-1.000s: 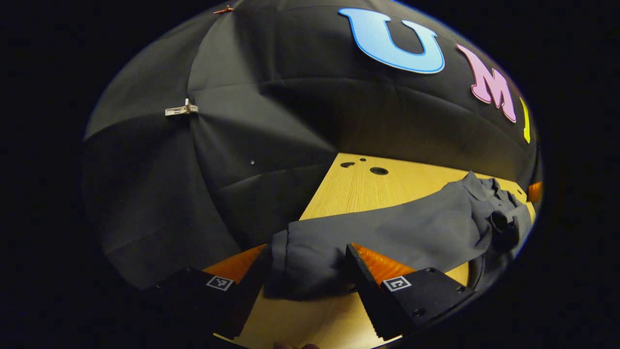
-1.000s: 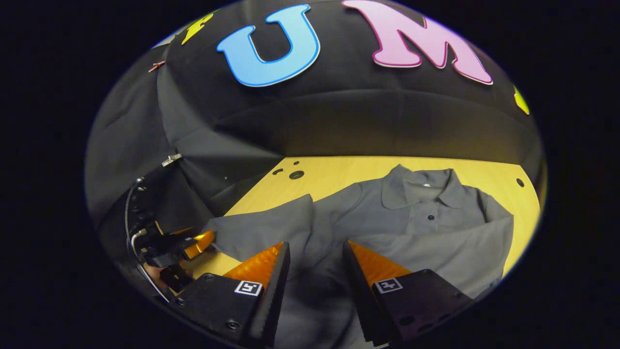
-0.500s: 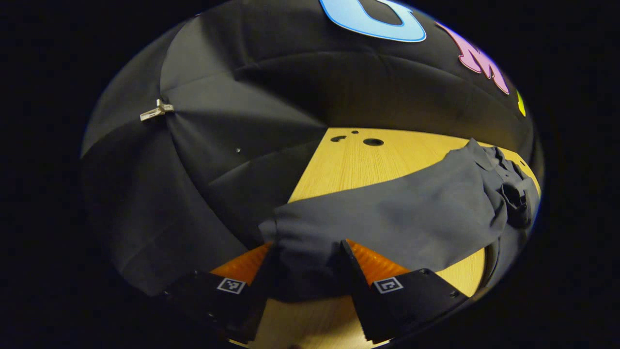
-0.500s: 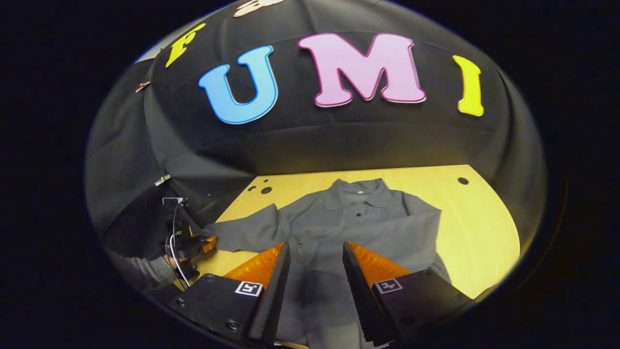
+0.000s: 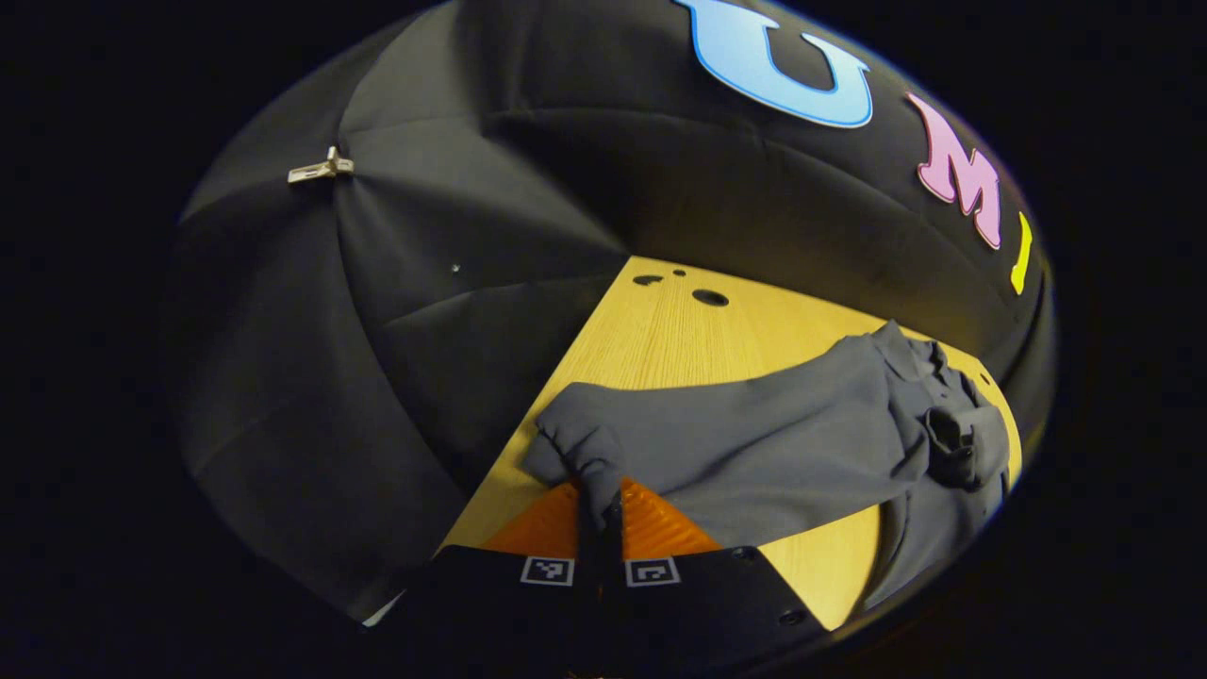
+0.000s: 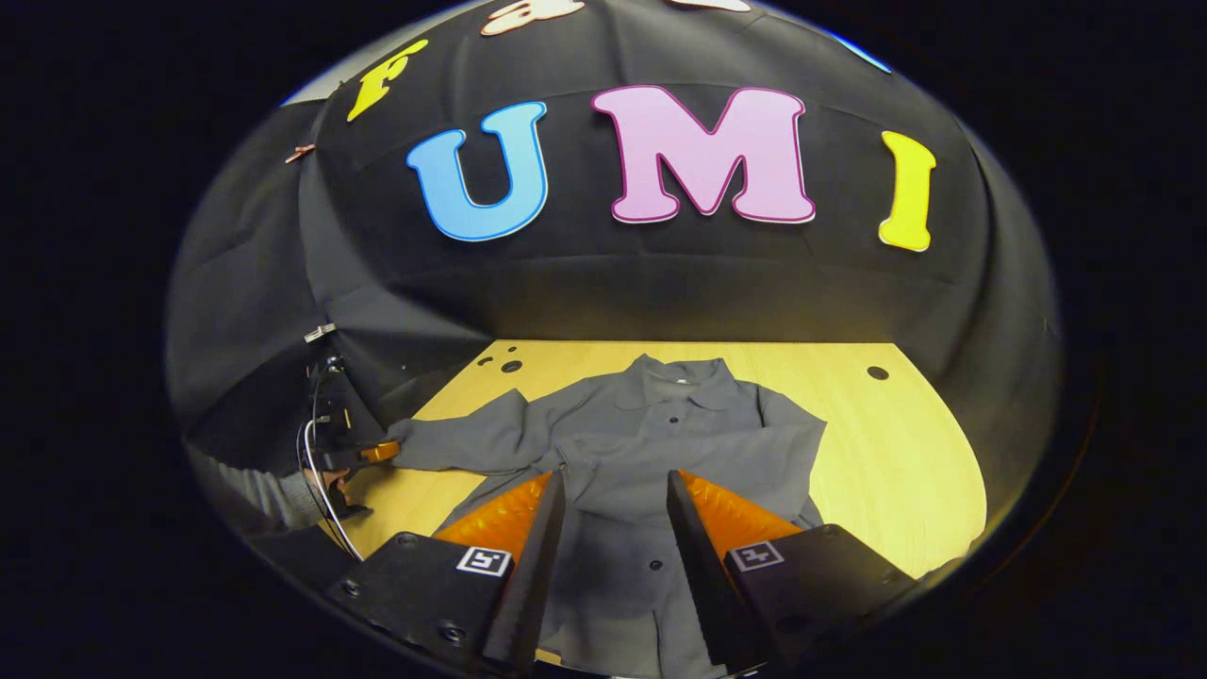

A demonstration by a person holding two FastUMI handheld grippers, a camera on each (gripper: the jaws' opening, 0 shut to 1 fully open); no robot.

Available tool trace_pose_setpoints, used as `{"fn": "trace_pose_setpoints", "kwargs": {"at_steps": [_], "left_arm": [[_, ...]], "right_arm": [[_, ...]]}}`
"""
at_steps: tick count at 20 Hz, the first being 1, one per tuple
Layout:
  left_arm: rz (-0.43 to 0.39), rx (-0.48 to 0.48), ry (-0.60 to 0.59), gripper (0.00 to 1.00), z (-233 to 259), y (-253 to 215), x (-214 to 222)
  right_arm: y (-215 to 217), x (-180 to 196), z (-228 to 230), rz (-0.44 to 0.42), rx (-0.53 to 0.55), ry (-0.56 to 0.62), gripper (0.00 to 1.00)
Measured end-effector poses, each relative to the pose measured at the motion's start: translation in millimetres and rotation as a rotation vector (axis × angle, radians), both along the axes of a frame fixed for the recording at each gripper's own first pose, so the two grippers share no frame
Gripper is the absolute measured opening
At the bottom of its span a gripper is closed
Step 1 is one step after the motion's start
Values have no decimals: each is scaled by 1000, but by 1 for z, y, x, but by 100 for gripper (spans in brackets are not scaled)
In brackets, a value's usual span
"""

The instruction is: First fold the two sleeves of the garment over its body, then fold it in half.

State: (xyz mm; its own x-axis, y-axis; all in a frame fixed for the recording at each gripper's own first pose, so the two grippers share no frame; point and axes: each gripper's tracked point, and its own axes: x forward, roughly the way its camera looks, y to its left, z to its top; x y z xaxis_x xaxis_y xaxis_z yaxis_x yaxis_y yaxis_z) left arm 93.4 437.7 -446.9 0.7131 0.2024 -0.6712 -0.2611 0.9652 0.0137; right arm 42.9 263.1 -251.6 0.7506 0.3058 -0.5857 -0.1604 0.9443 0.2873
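Since a second ago my left gripper (image 5: 601, 514) has closed: its fingers, then spread around the sleeve cuff (image 5: 575, 448), now pinch it between them, the cloth bunched at the tips. My right gripper (image 6: 608, 514) has drawn back and hangs above the shirt's lower front, fingers parted, holding nothing. Beyond them the grey garment (image 6: 651, 443) lies face up on the wooden table (image 6: 905, 462), collar toward the far wall. One sleeve lies folded across its chest; the other stretches out to my left gripper, where a hand (image 6: 335, 479) in a knitted sleeve holds it.
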Motion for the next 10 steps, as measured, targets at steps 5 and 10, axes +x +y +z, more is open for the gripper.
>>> {"fn": "trace_pose_setpoints", "kwargs": {"at_steps": [5,10], "left_arm": [[-49,-8,-126,5,67,-49,5],[-134,-95,-199,6,121,-132,25]], "right_arm": [[-26,-3,-1,-19,6,-16,69],[-68,-6,-7,-36,-8,-31,69]]}}
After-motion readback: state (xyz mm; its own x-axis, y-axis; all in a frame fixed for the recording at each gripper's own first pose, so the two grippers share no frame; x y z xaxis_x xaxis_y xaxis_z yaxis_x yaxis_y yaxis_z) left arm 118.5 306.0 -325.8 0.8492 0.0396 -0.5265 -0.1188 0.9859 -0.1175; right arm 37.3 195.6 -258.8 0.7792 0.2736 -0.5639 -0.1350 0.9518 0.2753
